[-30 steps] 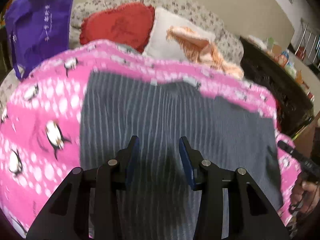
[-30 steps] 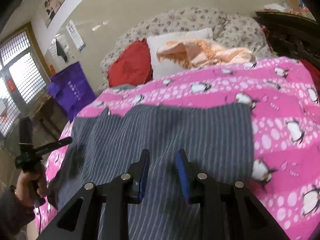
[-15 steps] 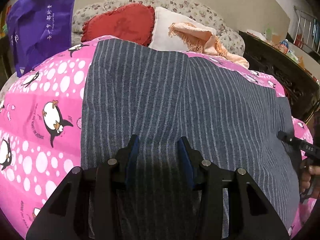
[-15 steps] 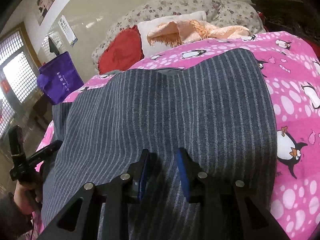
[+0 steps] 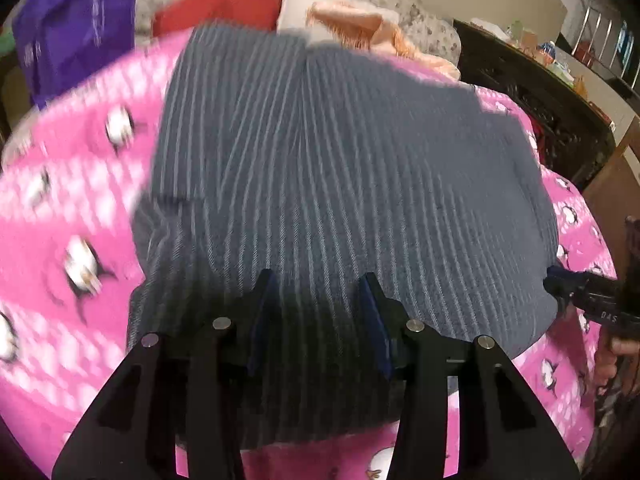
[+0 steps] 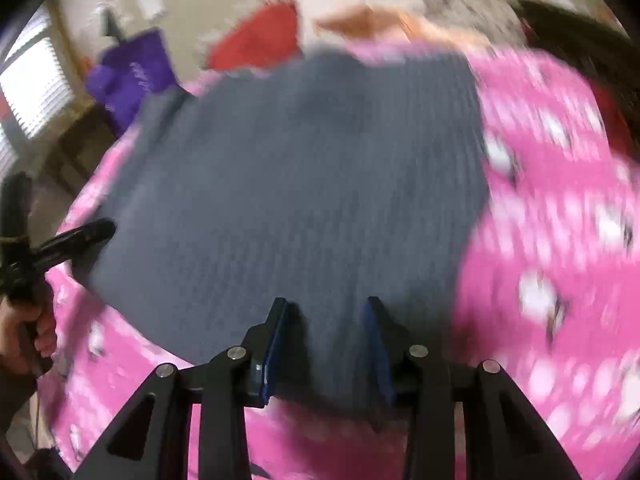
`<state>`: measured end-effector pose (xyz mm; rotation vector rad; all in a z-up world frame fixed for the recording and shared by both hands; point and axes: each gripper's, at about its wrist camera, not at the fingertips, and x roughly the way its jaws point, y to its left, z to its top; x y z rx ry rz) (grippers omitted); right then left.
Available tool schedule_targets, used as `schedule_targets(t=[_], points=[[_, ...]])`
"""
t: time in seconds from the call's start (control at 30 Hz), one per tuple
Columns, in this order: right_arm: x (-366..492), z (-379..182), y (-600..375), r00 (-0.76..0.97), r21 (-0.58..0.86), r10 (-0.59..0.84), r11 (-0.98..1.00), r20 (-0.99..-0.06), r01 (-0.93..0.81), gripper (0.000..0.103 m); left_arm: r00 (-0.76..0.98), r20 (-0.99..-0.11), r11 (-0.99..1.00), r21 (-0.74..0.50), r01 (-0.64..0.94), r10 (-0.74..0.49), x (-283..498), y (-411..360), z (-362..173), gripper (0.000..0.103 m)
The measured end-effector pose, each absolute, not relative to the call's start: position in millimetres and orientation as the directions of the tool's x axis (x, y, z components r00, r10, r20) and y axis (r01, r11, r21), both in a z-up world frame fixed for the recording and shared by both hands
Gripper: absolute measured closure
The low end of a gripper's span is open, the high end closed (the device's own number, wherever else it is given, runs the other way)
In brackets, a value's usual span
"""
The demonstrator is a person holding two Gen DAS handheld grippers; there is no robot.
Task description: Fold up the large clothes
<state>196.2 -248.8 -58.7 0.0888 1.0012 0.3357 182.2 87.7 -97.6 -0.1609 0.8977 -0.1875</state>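
The dark grey pinstriped woven garment (image 5: 340, 168) lies doubled on the pink penguin-print bed quilt (image 5: 60, 208). Left tool (image 5: 318, 300) apart, empty; right tool (image 6: 326, 320) opening, releasing the near hem at six o'clock. Next: regrip a side edge.

- Grey pinstriped garment (image 5: 340, 184): dark grey cloth with thin pale stripes, spread flat, filling the frame's centre from top to bottom edge.
- Its left edge shows a stepped, doubled layer; right wrist view too blurred for detail.
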Motion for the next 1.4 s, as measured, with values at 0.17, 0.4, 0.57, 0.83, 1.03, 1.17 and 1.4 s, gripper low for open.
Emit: schedule_targets(t=[0.17,0.4,0.57,0.83,1.03,1.17,1.4], points=[[182.7,-23.9,-274.7,0.546,0.29,0.336,0.942,-0.767,-0.172,0.066,0.628,-0.736,0.962,-0.263,0.078,-0.252,158.4,109.5,-60.9,0.061],[133.5,-19.3,-304.6,0.539,0.414,0.423,0.899,-0.728,-0.145,0.056,0.619,-0.753,0.951,-0.309,-0.034,-0.223,85.3,163.3,-69.8,0.035],[121.2,-69.7,-320.0,0.527,0.689,0.563,0.723,-0.636,0.059,0.038,0.523,-0.782,0.907,-0.418,-0.039,-0.338,88.3,155.3,-107.8,0.035],[153.8,-100.5,-321.9,0.602,0.797,0.605,0.598,-0.52,0.087,0.038,0.616,-0.666,0.803,-0.589,-0.09,-0.42,113.8,174.8,-117.7,0.025],[180.9,-104.2,-311.8,0.612,0.789,0.614,0.614,-0.498,0.027,0.059,0.636,-0.633,0.772,-0.629,-0.092,-0.441,137.7,180.4,-115.1,0.025],[185.8,-105.8,-306.3,0.615,0.771,0.604,0.636,-0.507,0.011,0.06,0.634,-0.642,0.773,-0.625,-0.108,-0.431,156.3,178.8,-114.6,0.05],[189.0,-94.1,-308.5,0.614,0.755,0.604,0.655,-0.508,-0.019,0.087,0.623,-0.672,0.818,-0.569,-0.09,-0.399,147.4,163.3,-100.0,0.085]])
